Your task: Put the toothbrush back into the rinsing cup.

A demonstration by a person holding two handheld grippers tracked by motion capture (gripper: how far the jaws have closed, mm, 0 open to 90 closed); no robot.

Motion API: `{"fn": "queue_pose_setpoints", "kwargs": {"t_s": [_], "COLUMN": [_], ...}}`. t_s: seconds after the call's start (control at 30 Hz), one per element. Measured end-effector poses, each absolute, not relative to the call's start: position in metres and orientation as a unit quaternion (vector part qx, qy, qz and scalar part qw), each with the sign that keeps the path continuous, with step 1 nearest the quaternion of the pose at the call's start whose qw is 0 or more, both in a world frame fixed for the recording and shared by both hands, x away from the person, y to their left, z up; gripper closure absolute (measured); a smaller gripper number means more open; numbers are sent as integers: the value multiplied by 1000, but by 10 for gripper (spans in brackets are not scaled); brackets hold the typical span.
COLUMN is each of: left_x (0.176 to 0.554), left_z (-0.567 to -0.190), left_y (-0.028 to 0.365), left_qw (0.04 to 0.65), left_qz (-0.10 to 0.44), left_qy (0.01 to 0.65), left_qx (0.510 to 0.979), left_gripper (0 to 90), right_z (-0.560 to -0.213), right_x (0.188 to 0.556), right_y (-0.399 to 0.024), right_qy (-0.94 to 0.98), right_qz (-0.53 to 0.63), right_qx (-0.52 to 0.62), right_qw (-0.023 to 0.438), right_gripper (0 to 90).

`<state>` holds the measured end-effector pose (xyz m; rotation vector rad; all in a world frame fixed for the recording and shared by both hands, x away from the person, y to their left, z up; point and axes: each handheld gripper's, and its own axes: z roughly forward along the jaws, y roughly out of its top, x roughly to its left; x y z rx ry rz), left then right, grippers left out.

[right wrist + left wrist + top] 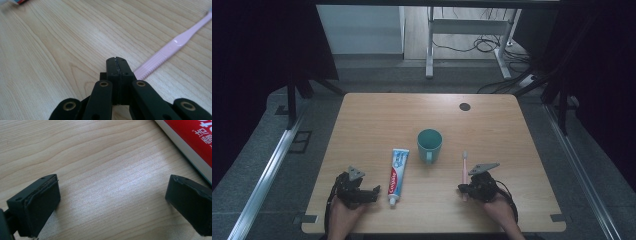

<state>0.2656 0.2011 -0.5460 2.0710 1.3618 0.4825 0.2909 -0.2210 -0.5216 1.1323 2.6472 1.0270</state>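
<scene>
- High view: the rectangular light wooden table (377,115) carries a round teal ceramic mug (430,145) near its centre, handle turned toward the person
- High view: a white, red and blue toothpaste tube (397,171) lies flat to the left of the mug and apart from it, white cap toward the near edge
- High view: a slim pink plastic toothbrush (464,167) lies flat to the right of the mug, head toward the far edge, handle end running in at the right gripper
- High view: the black right gripper (464,189) sits low at the near right of the table, tip at the near end of the toothbrush handle; contact cannot be confirmed from here
- High view: the black left gripper (375,192) sits at the near left, pointing right, tip just beside the cap end of the tube
- High view: a small dark round disc (464,106) is set in the table top near the far edge
- Left gripper view: both jaws stand wide apart over bare wood with nothing between them; the red side of the tube (197,140) crosses the upper right corner, just beyond the right-hand jaw
- Right gripper view: the jaws are pressed fully together and grip nothing; the toothbrush (172,48) runs diagonally from just beside the closed tip up to the upper right corner, with its near end hidden behind the jaw
</scene>
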Motion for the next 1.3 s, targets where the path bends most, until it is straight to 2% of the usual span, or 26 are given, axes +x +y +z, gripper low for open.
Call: {"fn": "queue_pose_setpoints", "kwargs": {"t_s": [0.77,1.0,1.3], "left_x": [266,266,266], "left_z": [-546,-546,-546], "left_y": [201,201,201], "left_qw": [304,304,304], "left_qz": [182,182,181], "left_qy": [514,514,514], "left_qx": [781,781,781], "left_gripper": [0,0,0], "right_z": [-521,-519,-509], "right_x": [287,286,287], "right_y": [-266,-267,-278], "right_qy": [852,852,856], "right_qz": [319,321,302], "right_qx": [410,409,414], "right_qw": [65,64,72], "right_gripper": [892,888,798]}}
